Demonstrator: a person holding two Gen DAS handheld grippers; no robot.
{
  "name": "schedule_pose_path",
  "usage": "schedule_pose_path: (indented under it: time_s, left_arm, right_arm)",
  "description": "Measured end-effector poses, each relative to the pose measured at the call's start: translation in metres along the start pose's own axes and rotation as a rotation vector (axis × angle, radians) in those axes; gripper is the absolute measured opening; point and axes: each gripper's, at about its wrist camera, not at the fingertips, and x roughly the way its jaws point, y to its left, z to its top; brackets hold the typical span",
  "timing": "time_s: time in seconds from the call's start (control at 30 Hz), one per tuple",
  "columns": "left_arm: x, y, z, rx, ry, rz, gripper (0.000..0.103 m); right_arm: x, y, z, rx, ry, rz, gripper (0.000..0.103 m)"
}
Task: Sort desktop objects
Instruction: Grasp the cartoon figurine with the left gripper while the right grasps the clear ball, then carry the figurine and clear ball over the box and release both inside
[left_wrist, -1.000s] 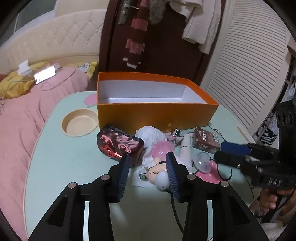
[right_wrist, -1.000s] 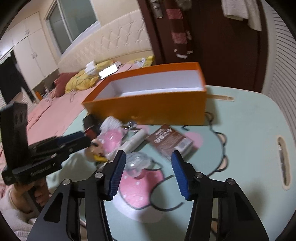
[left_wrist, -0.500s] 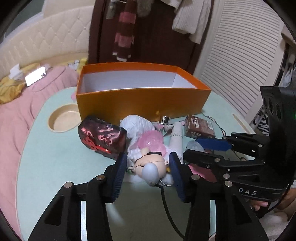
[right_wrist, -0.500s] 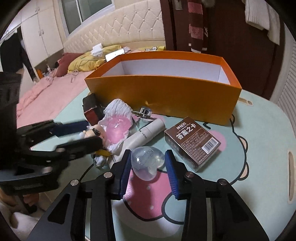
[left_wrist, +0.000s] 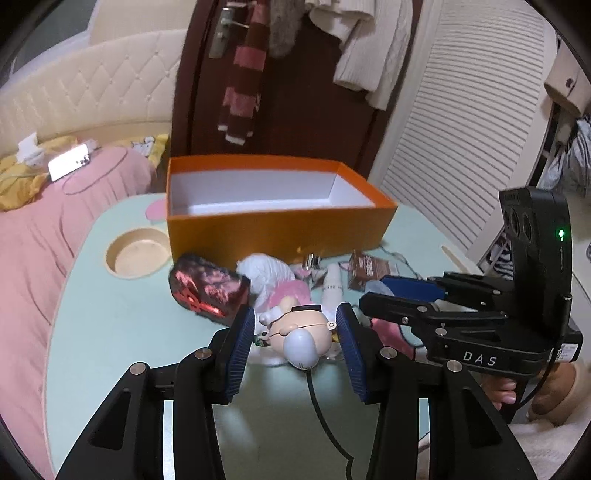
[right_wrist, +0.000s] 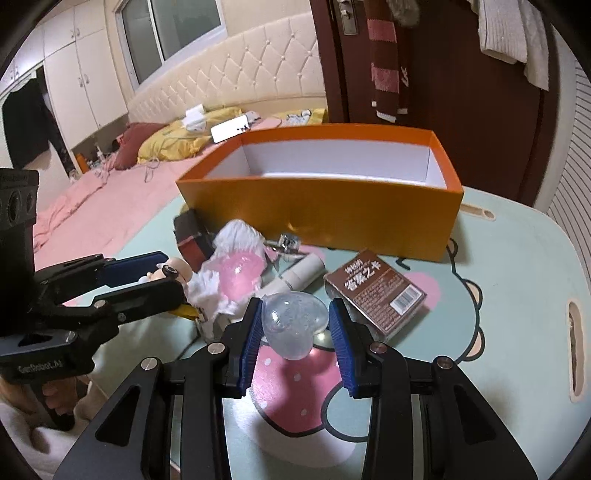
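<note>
Straddling two things at once, the grippers were seen at the pick-up step of the sorting. The left gripper (left_wrist: 295, 330) was set around a small doll (left_wrist: 300, 334) lying on the table (left_wrist: 122, 332); narrow gaps showed between its blue pads and the doll's head, so the jaws were judged parted, not yet clamped. The right gripper (right_wrist: 294, 328) was placed around a clear heart-shaped case (right_wrist: 293, 323). The left pad appeared to touch the case, while a sliver of space was visible at the right pad, so a firm hold could not be confirmed.

An orange box (right_wrist: 332, 221), open and apparently empty, stood behind the clutter. Between it and the grippers were seen a brown card box (right_wrist: 375, 291), a white tube (right_wrist: 301, 271), a pink bundle in white wrapping (right_wrist: 236, 269) and a dark red-patterned pouch (left_wrist: 208, 291). A black cable (left_wrist: 321, 410) ran out from beneath the doll.

Both jaws would next need to be closed, and each thing lifted clear and carried over the box wall. Snagging on the cable was judged a risk for the doll.
</note>
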Motion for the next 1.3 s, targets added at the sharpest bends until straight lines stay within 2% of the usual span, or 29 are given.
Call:
schedule_pose_path:
  time_s: [0.4, 0.8, 0.97, 1.3]
  left_arm:
    - [-0.003, 0.010, 0.036, -0.002, -0.066, 0.015, 0.044]
    - [0.028, 0.031, 0.086, -0.003, -0.107, 0.058, 0.044]
    - [0.046, 0.041, 0.096, -0.019, -0.094, 0.069, 0.044]
    - [0.078, 0.054, 0.097, -0.052, -0.036, 0.067, 0.044]
  right_arm:
    - [-0.014, 0.002, 0.029, -0.001, -0.069, 0.030, 0.038]
    - [-0.004, -0.013, 0.083, 0.014, -0.155, 0.028, 0.038]
    - [0.016, -0.022, 0.100, 0.034, -0.139, 0.012, 0.038]
    - [0.052, -0.039, 0.103, 0.081, -0.072, 0.008, 0.038]
